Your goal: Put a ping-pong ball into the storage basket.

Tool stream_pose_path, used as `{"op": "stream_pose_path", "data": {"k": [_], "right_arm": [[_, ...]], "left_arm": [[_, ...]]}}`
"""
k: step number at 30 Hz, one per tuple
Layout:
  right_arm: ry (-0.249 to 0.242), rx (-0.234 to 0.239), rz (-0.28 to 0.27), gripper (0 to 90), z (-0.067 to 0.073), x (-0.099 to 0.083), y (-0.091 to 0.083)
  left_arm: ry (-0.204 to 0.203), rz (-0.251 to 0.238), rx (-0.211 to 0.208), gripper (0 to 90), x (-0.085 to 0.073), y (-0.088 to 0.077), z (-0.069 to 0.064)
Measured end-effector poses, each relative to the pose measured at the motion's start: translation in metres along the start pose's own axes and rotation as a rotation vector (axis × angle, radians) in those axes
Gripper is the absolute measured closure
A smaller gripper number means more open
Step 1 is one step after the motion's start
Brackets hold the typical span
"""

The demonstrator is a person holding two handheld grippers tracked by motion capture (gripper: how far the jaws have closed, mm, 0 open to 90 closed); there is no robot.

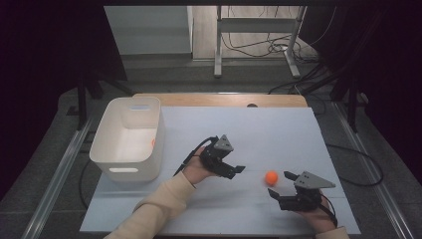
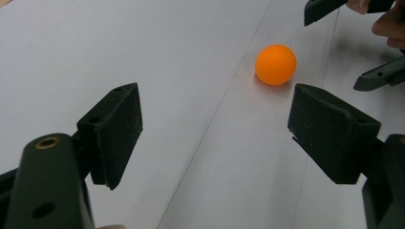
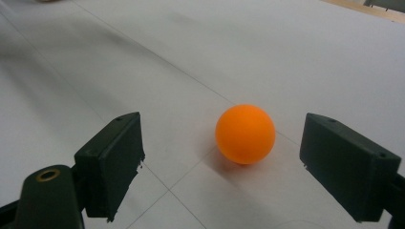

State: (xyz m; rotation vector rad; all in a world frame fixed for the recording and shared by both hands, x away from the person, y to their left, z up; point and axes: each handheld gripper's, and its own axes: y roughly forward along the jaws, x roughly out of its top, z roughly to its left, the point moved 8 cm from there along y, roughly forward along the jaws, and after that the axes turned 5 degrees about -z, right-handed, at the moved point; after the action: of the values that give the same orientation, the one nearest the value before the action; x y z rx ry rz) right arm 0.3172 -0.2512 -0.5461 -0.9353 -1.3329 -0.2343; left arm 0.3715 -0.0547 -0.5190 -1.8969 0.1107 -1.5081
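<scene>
An orange ball (image 1: 271, 177) rests on the white table (image 1: 278, 129), toward the near right part of it, between the 2 grippers. The right gripper (image 1: 281, 185) sits low at the near right edge, held by a hand (image 1: 314, 215) that comes in from the bottom; its jaws point left toward the ball and stand wide apart, gripping nothing. In the right gripper view the ball (image 3: 245, 134) lies just ahead of the 2 black jaws, in line with the gap between them and touching neither.

The left gripper (image 1: 238, 170) is held by the left hand (image 1: 195, 169), whose cream sleeve (image 1: 159, 206) slants up from the bottom edge toward the middle of the table. It points right, toward the ball, with its jaws also spread and empty. In the left gripper view the ball (image 2: 275, 64) lies farther off, beyond the right-hand jaw.

A white bin (image 1: 130, 137) stands at the far left of the table, well apart from the ball.
</scene>
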Motion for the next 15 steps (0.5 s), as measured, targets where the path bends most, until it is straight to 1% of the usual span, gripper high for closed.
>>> {"op": "stream_pose_path", "data": {"k": [11, 15], "right_arm": [[0.006, 0.0, -0.006, 15.5, 0.0, 0.001, -0.001], [0.013, -0.003, -0.012, 15.5, -0.001, 0.002, -0.001]], "left_arm": [[0.017, 0.021, -0.016, 20.0, -0.002, 0.012, -0.005], [0.03, 0.036, -0.019, 19.7, -0.004, 0.014, -0.006]]}}
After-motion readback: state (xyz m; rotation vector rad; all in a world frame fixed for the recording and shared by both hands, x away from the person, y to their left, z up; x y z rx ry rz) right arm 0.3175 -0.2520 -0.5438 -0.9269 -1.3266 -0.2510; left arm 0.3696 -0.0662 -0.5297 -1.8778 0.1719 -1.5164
